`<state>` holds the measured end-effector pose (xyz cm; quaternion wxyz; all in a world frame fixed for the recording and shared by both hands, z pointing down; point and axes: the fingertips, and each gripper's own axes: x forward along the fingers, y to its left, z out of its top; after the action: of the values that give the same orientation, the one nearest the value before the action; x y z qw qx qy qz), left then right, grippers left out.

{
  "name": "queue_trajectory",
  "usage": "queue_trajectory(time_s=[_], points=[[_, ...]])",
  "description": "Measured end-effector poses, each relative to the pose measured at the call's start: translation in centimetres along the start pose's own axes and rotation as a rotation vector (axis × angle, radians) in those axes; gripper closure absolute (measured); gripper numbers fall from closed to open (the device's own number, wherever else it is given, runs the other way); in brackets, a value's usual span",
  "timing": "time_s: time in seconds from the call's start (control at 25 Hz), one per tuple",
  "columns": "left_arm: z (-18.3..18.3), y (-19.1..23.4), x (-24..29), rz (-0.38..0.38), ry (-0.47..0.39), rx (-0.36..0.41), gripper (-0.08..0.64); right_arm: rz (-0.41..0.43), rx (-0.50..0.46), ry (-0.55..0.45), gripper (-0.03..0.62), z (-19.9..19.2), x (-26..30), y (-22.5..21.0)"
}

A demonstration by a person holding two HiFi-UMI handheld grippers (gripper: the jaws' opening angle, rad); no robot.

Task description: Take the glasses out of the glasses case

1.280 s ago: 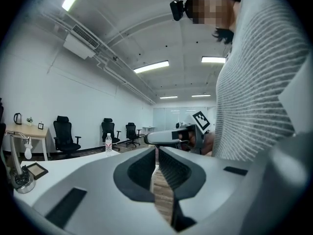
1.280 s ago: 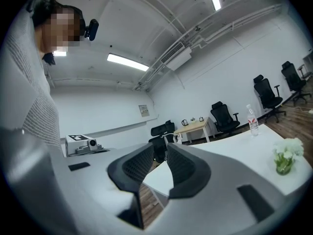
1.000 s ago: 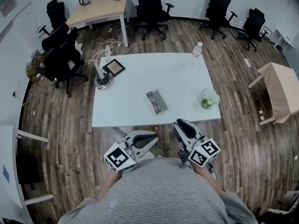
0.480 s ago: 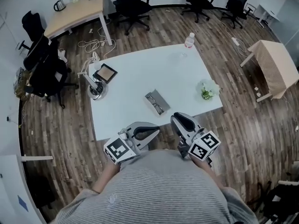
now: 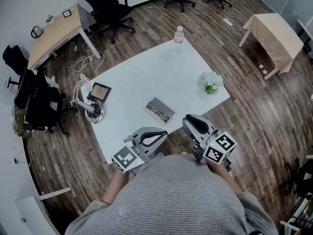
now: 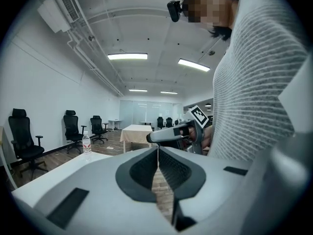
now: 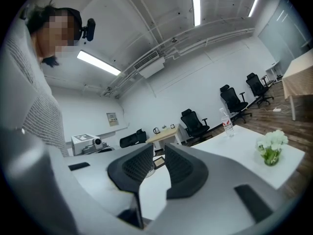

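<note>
An open grey glasses case (image 5: 160, 110) lies on the white table (image 5: 146, 72) near its front edge, and the glasses lie inside it. Both grippers are held close to my body, off the table's front edge. My left gripper (image 5: 165, 132) points to the right, its jaws pressed together on nothing (image 6: 158, 148). The right gripper (image 5: 188, 118) points at the table, and a narrow gap shows between its empty jaws (image 7: 157, 148). Neither touches the case. The case does not show in either gripper view.
A water bottle (image 5: 179, 33) stands at the table's far corner and a small flower pot (image 5: 210, 82) near its right edge. A framed tablet (image 5: 100, 91) and a lamp base (image 5: 91, 112) sit at its left edge. Office chairs (image 5: 105, 6) and a wooden desk (image 5: 51, 31) stand beyond.
The head view has swung, so the table now looks turned and shifted. Both grippers stay near my body, and the case has not moved on the table.
</note>
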<state>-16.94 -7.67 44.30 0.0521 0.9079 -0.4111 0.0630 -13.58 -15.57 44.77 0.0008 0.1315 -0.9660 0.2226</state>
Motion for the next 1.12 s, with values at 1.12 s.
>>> queue_trajectory(time_s=[1.12], points=[[-6.9,6.5,3.1,-0.116,0.414,0.464,0.541,-0.144,-0.008,-0.049,0.512,1.2,-4.1,-3.2]])
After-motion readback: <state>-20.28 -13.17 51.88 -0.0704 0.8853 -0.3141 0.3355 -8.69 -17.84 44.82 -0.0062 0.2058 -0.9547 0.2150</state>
